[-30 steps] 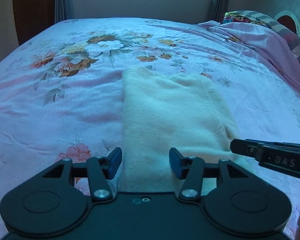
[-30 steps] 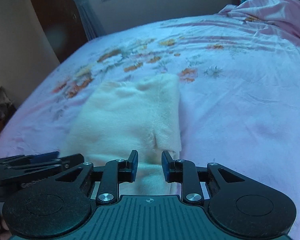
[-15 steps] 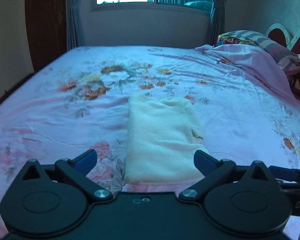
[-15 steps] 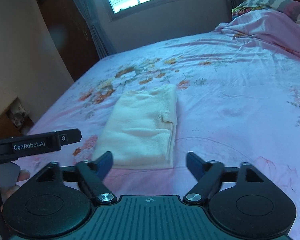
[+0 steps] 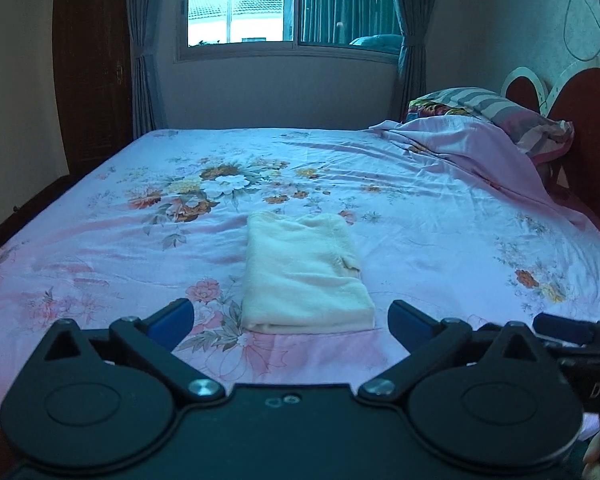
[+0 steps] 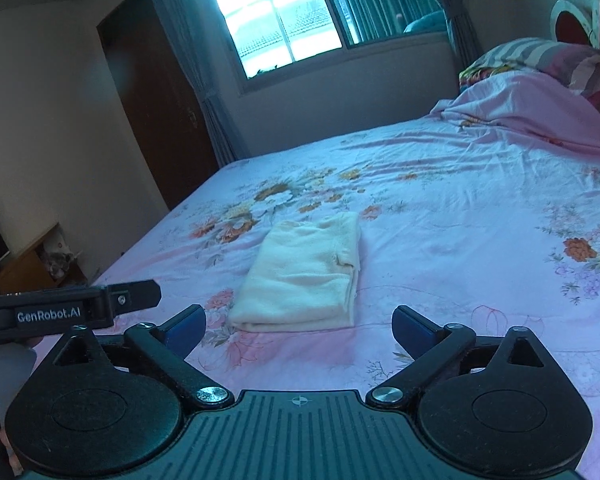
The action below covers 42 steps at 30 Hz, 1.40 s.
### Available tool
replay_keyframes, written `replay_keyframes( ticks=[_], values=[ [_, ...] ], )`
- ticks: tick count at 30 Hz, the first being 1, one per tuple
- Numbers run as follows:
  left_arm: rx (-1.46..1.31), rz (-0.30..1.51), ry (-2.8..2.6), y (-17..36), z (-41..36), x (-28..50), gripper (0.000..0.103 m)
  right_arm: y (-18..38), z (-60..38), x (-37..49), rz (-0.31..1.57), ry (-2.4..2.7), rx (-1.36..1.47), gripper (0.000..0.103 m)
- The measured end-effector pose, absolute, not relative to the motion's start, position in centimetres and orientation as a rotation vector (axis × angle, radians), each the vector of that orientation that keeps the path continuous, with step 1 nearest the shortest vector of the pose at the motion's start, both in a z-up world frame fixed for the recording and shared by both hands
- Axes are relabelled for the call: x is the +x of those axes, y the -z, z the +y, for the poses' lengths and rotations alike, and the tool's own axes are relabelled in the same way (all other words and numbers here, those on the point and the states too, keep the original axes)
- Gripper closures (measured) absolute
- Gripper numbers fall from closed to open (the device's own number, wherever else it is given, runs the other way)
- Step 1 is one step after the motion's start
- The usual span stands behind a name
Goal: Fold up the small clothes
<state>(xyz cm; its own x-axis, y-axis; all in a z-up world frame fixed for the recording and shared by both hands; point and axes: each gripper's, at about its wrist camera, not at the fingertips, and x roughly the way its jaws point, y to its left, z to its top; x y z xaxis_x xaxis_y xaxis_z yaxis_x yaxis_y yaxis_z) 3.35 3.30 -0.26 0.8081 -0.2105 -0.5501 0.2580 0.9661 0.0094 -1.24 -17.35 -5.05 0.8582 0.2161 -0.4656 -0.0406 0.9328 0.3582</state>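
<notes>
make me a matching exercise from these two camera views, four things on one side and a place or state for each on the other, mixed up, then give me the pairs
Things:
1. cream garment
2. left claw
3. striped pillow
4. window

Places or states:
A. in the far wall, beyond the bed
B. open, nothing between its pads
C. folded, lying flat on the floral bedsheet
D. at the head of the bed, by the headboard

Pairs: 1-C, 2-B, 3-D, 4-A
</notes>
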Motion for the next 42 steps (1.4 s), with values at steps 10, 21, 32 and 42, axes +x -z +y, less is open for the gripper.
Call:
replay_keyframes(
  ticks=[10,21,32,42],
  values=[
    [0.076,0.526,0.206,-0.7,3.7,-0.4,0.001,3.0,-17.2,-5.8,0.414,-0.100,0.307,0.000],
    [0.128,0.501,0.239,-1.5,1.3,-2.1,0.002,1.3,-18.8,-6.8,0.363,-0.080,0.303,0.000],
    [0.110,0.525,0.222,-1.1,0.8,-1.5,0.001,2.2,-20.7,-6.3,0.381,-0.054,0.351,0.000],
    [0.112,0.525,0.222,-0.9,0.8,-1.3,0.001,2.2,-20.5,-6.4,0.387,-0.054,0.339,0.000]
  ],
)
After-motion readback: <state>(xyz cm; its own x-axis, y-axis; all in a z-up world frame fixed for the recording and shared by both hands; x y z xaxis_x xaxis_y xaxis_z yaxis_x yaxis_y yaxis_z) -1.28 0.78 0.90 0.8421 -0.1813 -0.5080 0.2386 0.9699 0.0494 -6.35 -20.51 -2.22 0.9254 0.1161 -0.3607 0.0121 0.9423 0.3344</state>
